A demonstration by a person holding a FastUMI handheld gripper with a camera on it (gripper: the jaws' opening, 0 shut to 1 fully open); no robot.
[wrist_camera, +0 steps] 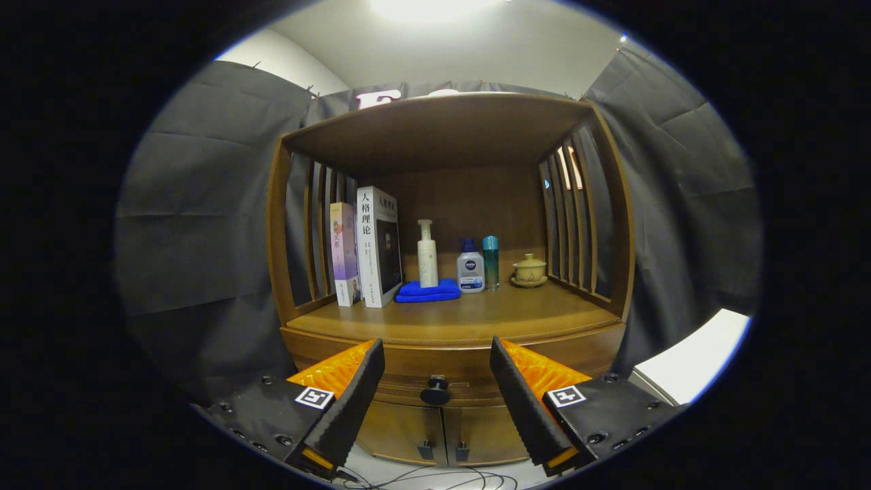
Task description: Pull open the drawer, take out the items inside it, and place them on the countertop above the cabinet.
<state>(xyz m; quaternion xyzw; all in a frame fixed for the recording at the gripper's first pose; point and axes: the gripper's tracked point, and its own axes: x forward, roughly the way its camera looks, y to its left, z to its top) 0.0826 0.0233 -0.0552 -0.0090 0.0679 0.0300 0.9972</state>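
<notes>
Closed drawer [435, 381] between spread claw [437, 361] fingers

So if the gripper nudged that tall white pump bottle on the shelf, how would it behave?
The white pump bottle looks tall and narrow, standing on the folded blue cloth, so it would probably tip easily. Its smooth body may be slippery. The gripper is open, well short of it.
</notes>
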